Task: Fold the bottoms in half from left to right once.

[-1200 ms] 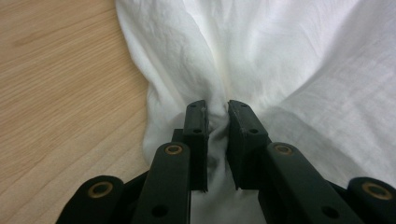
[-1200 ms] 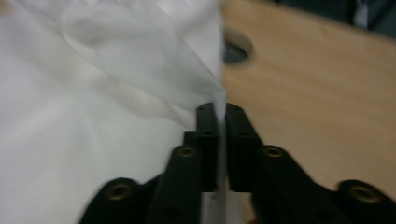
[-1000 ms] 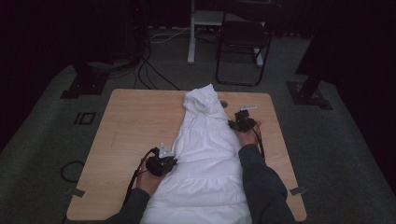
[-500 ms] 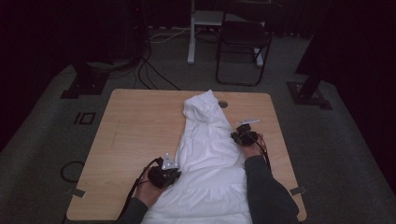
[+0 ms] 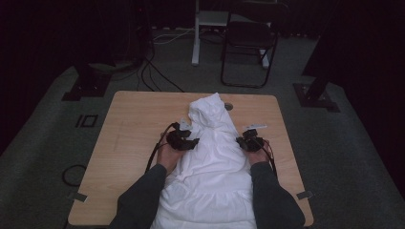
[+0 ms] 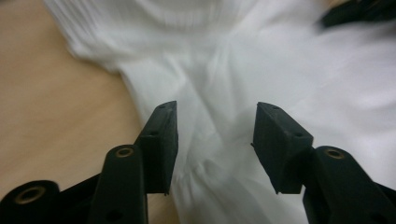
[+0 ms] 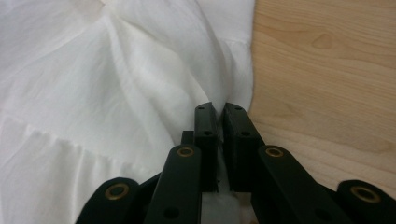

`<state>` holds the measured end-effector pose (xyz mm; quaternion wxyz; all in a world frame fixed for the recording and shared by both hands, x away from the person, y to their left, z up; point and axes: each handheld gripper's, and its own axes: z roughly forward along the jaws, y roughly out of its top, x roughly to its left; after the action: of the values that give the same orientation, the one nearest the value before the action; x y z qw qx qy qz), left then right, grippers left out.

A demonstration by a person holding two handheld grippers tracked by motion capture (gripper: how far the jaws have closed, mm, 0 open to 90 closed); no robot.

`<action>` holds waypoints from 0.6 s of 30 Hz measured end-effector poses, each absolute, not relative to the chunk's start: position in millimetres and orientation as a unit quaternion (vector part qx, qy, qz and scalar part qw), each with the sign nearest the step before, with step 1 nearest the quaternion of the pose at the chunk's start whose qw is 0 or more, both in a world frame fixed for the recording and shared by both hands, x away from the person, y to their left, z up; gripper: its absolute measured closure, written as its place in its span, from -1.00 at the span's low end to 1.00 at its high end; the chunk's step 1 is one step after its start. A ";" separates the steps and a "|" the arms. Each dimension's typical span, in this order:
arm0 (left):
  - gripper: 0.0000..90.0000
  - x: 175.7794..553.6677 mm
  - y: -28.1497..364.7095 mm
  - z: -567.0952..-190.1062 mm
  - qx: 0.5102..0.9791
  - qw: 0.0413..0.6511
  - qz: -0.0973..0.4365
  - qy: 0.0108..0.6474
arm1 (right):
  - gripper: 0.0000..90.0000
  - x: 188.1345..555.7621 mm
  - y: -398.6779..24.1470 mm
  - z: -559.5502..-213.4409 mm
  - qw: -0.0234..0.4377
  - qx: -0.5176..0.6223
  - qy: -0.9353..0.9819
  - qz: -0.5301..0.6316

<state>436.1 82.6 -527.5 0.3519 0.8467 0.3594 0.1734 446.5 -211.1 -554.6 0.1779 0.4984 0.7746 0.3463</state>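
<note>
A white garment (image 5: 210, 162) lies lengthwise down the middle of the wooden table (image 5: 133, 129), its narrow end far from me. My left gripper (image 5: 188, 142) sits at the garment's left edge. In the left gripper view its jaws stand wide apart over the white cloth (image 6: 219, 88), gripper (image 6: 215, 140) open, nothing between the pads. My right gripper (image 5: 246, 141) rests at the garment's right edge. The right gripper view shows the gripper (image 7: 219, 116) shut on a fold of the cloth's edge (image 7: 233, 60), beside bare wood (image 7: 327, 84).
A round hole (image 5: 229, 106) in the tabletop lies by the garment's far end. A folding chair (image 5: 248, 43) and a white stand (image 5: 198, 28) are on the floor beyond the table. Cables (image 5: 157, 76) run across the carpet at the far left.
My left gripper has moved forward along the garment's left edge, from near the table's front toward the middle. The right gripper has drifted slightly nearer me and stays on the cloth's edge.
</note>
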 end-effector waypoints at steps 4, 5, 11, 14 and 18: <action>0.38 433.3 76.8 -546.0 0.862 0.323 0.171 0.352 | 0.88 439.1 -212.4 -554.2 0.169 0.490 0.782 0.346; 0.40 429.8 78.3 -547.2 0.859 0.331 0.169 0.351 | 0.88 435.8 -212.9 -554.2 0.168 0.489 0.783 0.346; 0.46 398.6 86.5 -550.7 0.859 0.344 0.151 0.347 | 0.88 413.4 -214.5 -554.0 0.151 0.481 0.791 0.346; 0.46 376.1 90.8 -552.2 0.864 0.348 0.146 0.332 | 0.88 395.8 -215.1 -553.7 0.133 0.475 0.798 0.347; 0.44 370.4 96.0 -554.2 0.863 0.358 0.142 0.327 | 0.23 387.5 -213.7 -538.8 0.146 0.460 0.800 0.357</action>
<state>370.4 96.0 -554.2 0.3584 0.8628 0.3270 0.1420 387.5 -213.7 -538.8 0.1456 0.4596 0.8002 0.3566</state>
